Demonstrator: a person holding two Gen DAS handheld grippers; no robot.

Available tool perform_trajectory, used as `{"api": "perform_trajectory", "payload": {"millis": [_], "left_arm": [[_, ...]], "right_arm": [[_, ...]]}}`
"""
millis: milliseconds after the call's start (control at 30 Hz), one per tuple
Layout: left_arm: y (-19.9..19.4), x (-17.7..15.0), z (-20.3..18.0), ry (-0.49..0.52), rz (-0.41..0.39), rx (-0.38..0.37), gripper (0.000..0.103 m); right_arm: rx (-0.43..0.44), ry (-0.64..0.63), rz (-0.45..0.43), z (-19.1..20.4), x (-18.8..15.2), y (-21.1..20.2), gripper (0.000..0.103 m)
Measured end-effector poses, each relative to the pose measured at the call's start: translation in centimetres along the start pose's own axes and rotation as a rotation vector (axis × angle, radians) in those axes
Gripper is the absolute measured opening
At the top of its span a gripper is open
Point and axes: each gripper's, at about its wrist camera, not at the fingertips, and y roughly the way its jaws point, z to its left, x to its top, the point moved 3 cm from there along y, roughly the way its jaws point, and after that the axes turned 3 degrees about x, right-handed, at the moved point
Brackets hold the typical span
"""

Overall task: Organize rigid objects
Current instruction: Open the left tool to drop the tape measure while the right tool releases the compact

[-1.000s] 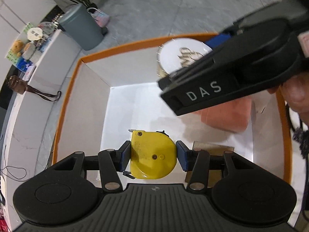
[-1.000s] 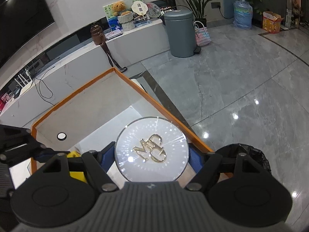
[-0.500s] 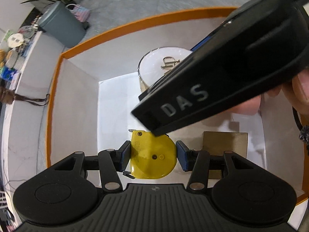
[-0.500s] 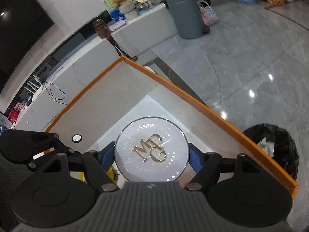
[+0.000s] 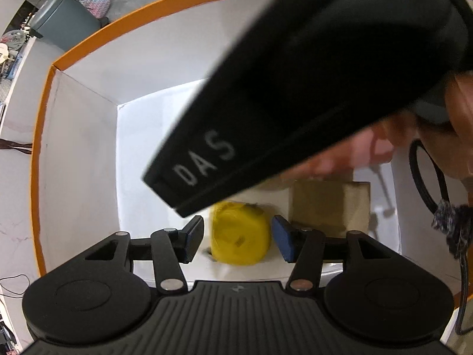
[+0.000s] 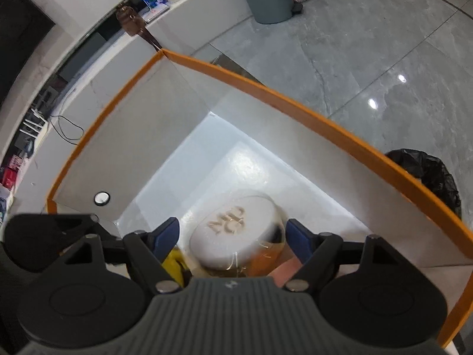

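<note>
Left gripper (image 5: 238, 238): fingers spread, having just opened, gaps on both sides of one yellow tape measure (image 5: 240, 236) lying between them on the box floor, apparently released. Right gripper (image 6: 232, 235): fingers likewise just widened, clear of one round white tin (image 6: 236, 230) between them, set down. Beyond the left fingers: one brown block (image 5: 329, 202). Around all: one orange-rimmed box (image 6: 295, 100), the collecting place.
</note>
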Motion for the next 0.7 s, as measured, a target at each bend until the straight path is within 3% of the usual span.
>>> {"api": "perform_trajectory", "payload": {"millis": [700], "left_arm": [[-5.6, -0.8, 1.6, -0.133, -0.103, 0.043, 0.065]], "right_arm": [[-0.005, -0.049, -0.048, 1.6, -0.5, -1.9, 0.079]]}}
